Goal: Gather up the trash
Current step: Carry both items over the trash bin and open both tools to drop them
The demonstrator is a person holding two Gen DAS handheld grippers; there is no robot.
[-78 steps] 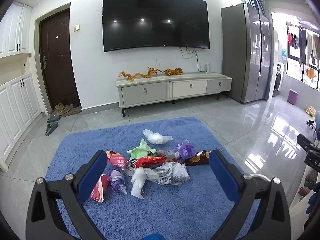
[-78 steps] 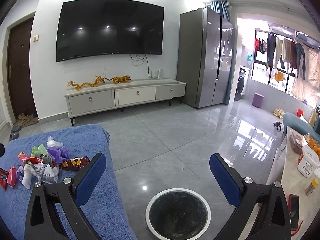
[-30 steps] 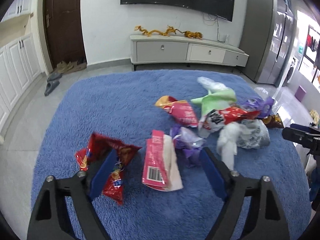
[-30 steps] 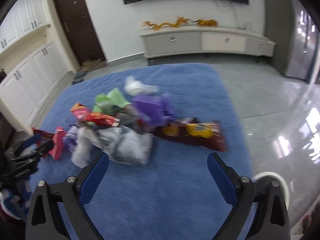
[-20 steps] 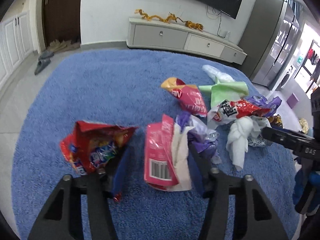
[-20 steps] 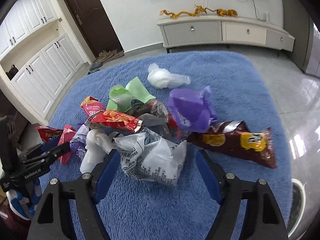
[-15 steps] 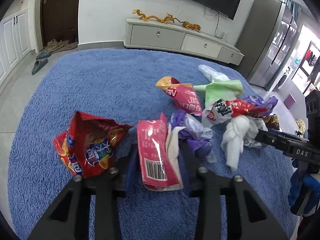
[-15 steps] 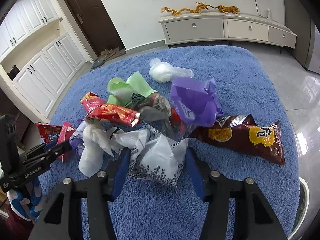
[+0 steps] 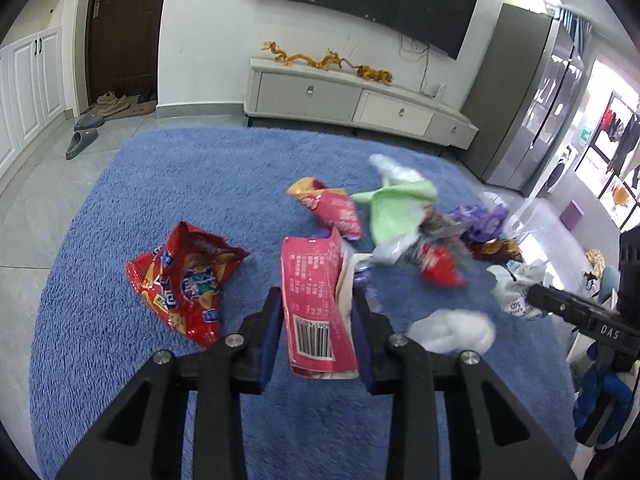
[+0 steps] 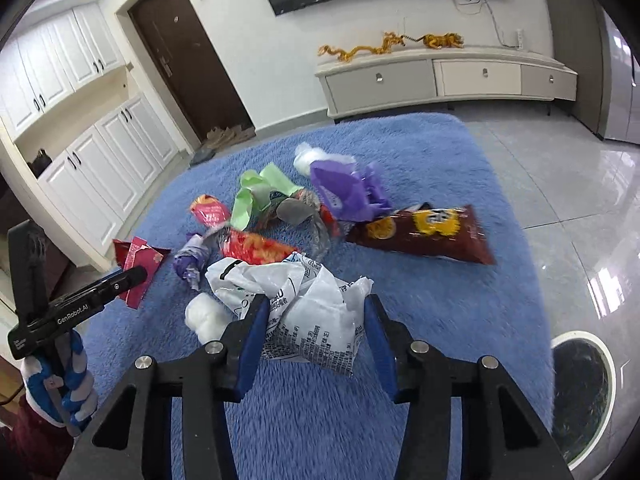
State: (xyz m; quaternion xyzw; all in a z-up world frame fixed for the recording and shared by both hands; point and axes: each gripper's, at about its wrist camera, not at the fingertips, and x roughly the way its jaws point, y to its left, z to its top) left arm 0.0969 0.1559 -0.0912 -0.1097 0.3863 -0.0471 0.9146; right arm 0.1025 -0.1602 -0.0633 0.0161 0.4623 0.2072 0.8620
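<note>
Left gripper (image 9: 316,322), frame centre, clamping pink wrapper (image 9: 316,300); right gripper (image 10: 314,326) pinching white bag (image 10: 304,300), both readying for bin (image 10: 580,392) lower right.

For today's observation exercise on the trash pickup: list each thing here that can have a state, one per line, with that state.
Left tool: shut on the pink packet.
Right tool: shut on the white plastic bag.
Red chip bag: torn open, lying flat on rug.
Brown snack bag: lying flat.
Door: closed.
</note>
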